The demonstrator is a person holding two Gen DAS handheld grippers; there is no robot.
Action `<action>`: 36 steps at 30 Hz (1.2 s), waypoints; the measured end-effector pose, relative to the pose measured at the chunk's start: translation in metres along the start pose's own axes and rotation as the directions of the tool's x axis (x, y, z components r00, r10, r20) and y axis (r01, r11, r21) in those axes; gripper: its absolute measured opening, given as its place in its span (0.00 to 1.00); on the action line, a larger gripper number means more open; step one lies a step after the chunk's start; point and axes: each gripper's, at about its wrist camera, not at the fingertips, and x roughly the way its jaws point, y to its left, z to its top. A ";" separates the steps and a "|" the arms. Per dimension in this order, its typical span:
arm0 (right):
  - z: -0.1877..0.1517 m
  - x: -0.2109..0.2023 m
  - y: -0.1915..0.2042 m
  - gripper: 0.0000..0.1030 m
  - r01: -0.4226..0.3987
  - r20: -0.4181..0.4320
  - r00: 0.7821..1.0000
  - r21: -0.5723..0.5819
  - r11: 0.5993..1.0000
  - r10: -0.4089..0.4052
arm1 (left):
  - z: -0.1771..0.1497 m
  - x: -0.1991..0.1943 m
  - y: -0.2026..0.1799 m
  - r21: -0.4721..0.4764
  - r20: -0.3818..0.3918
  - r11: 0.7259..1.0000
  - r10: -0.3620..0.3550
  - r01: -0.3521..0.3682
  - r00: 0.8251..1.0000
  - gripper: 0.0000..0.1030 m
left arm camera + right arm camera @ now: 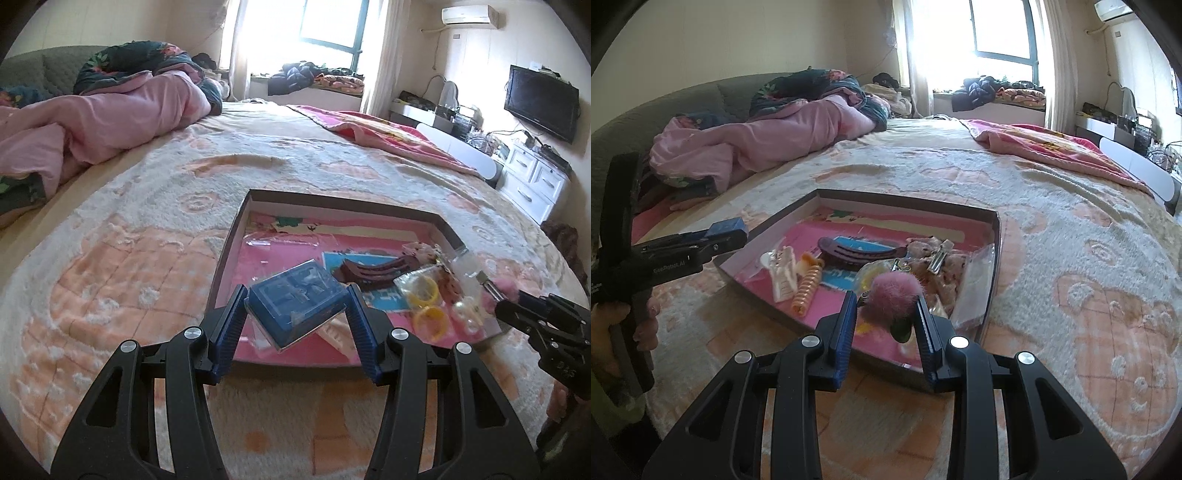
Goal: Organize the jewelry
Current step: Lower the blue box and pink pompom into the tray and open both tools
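Note:
A shallow box lid (258, 195) with a pink lining lies on the bed and holds hair accessories. My left gripper (295, 306) is shut on a blue flat case (295, 299), tilted above the tray's near left part. My right gripper (886, 306) is shut on a pink fluffy pom-pom clip (892, 295) over the tray's near edge (849, 347). Inside lie a brown hair claw (373, 271), yellow rings (428, 317), a white claw clip (783, 273) and an orange spiral tie (809, 282).
The bed (147, 229) has a fleecy peach and cream cover. A pink duvet (92, 125) is heaped at the far left, a pink blanket (388, 136) at the far right. White drawers (532, 181) and a TV (541, 101) stand right.

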 end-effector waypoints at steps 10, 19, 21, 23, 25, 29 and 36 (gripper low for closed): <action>0.016 0.012 -0.006 0.29 0.027 0.024 0.999 -0.008 1.000 -0.027 | 0.009 0.015 -0.001 0.012 -0.008 1.000 0.003 -0.003 1.000 0.44; 0.026 0.021 -0.007 0.29 0.045 0.034 0.998 -0.021 0.999 -0.044 | 0.013 0.025 -0.007 0.031 -0.011 0.999 -0.015 0.015 1.000 0.44; 0.026 0.024 -0.007 0.29 0.044 0.032 0.999 -0.021 0.999 -0.044 | 0.014 0.028 -0.007 0.035 -0.008 0.999 -0.013 0.013 1.000 0.44; 0.024 0.026 -0.007 0.29 0.042 0.027 0.999 -0.020 0.999 -0.042 | 0.013 0.030 -0.005 0.029 -0.010 1.000 -0.009 0.010 1.000 0.44; 0.021 0.029 -0.007 0.29 0.040 0.017 0.999 -0.021 0.999 -0.040 | 0.014 0.033 -0.001 0.020 -0.013 1.000 -0.003 0.003 1.000 0.44; 0.015 0.033 -0.003 0.29 0.030 0.000 1.000 -0.024 0.999 -0.030 | 0.015 0.038 0.007 -0.010 -0.015 1.000 0.009 -0.010 1.000 0.44; 0.009 0.040 0.011 0.29 -0.006 -0.014 1.000 -0.053 0.999 0.005 | 0.014 0.048 0.022 -0.049 -0.031 0.998 0.032 -0.034 0.999 0.44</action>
